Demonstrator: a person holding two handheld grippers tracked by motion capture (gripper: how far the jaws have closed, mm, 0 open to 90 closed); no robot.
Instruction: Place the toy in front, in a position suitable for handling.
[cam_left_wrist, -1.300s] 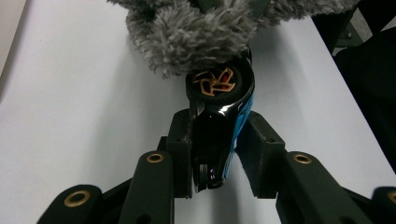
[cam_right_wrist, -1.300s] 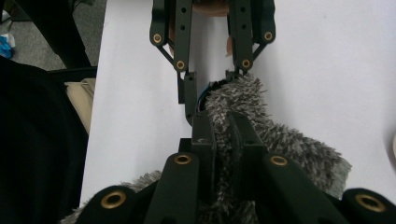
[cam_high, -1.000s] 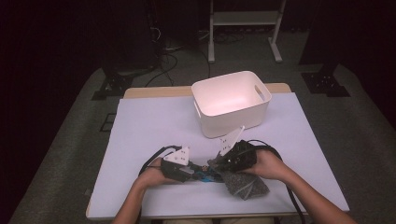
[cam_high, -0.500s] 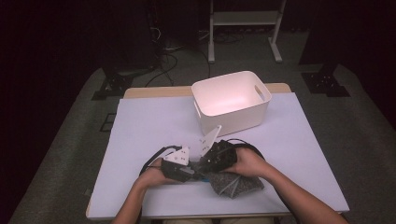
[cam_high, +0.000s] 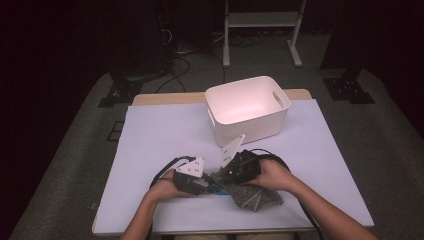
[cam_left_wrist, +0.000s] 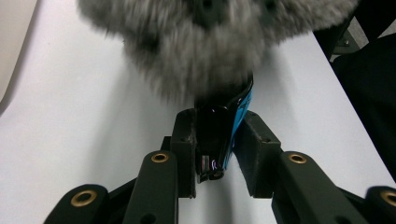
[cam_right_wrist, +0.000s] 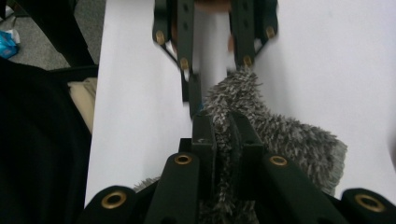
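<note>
Left gripper (cam_left_wrist: 219, 140) pinches a black-blue handle (cam_left_wrist: 222, 135), right gripper (cam_right_wrist: 224, 135) grey fluffy cloth (cam_right_wrist: 280, 140), over white table (cam_high: 165, 130).

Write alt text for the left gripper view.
The left gripper is shut on a glossy black and blue handle, whose far end carries a fluffy grey duster head, blurred across the top of the frame. Beneath them lies the white table.
</note>
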